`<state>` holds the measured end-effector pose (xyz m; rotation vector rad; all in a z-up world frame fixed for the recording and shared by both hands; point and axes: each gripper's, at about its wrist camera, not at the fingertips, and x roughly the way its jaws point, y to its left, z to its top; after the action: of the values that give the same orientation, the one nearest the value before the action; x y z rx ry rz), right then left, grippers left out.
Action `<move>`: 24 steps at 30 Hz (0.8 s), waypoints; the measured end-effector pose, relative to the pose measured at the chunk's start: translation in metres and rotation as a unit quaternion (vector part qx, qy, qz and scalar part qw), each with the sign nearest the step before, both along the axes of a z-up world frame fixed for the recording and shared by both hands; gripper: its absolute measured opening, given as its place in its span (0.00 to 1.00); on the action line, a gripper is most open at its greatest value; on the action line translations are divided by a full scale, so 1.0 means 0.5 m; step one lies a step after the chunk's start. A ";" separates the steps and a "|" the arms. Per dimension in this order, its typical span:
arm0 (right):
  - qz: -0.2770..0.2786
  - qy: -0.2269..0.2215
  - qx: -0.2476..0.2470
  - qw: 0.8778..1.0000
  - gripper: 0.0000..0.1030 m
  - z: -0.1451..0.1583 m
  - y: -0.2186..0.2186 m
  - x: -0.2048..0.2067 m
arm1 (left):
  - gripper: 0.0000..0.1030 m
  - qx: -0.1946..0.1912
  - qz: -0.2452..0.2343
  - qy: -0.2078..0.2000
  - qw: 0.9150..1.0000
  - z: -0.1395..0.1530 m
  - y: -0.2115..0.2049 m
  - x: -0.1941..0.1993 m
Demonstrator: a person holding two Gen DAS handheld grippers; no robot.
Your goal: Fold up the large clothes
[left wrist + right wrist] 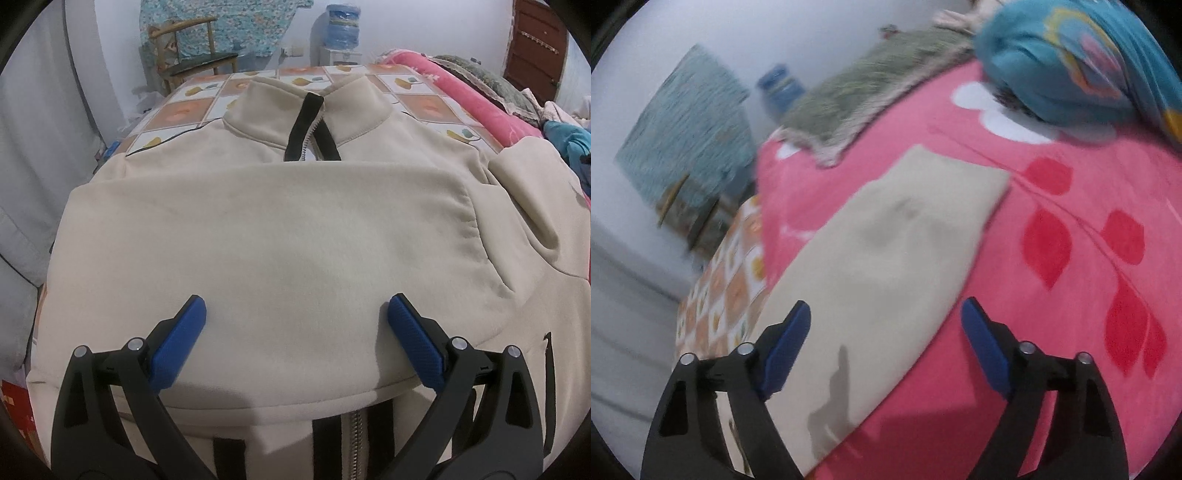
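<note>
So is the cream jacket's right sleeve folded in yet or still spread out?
Still spread: the sleeve lies out flat across the pink blanket, with the open right gripper above it.

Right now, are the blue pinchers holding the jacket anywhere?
No. Both the left gripper and right gripper are open, holding nothing, above the cream jacket.

A: How is my left gripper (295, 317) set?
B: My blue pads (413, 332) stand wide apart, pointing forward and slightly down, gripping nothing.

A: And my right gripper (886, 325)?
B: Likewise spread wide, nothing between its fingers (786, 339); its view is motion-blurred.
</note>
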<state>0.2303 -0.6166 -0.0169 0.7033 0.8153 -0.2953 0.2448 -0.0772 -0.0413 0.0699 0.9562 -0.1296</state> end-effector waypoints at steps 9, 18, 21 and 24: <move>-0.079 -0.012 0.061 0.995 0.53 -0.066 -0.120 0.027 | 0.94 0.001 0.003 -0.003 1.000 -0.001 -0.001 0.002; -0.112 -0.012 0.061 0.992 0.39 -0.075 -0.167 0.070 | 0.94 0.001 0.004 -0.005 1.000 -0.002 -0.001 0.001; -0.118 -0.004 0.046 0.992 0.34 -0.072 -0.169 0.078 | 0.94 0.000 0.004 -0.005 1.000 -0.002 0.000 0.000; -0.119 0.006 0.028 0.992 0.27 -0.069 -0.165 0.081 | 0.94 0.000 0.004 -0.006 1.000 -0.002 0.000 0.000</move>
<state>0.2710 -0.6991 -0.0512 0.8534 0.7544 -0.4937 0.2448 -0.0771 -0.0424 0.0674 0.9449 -0.1219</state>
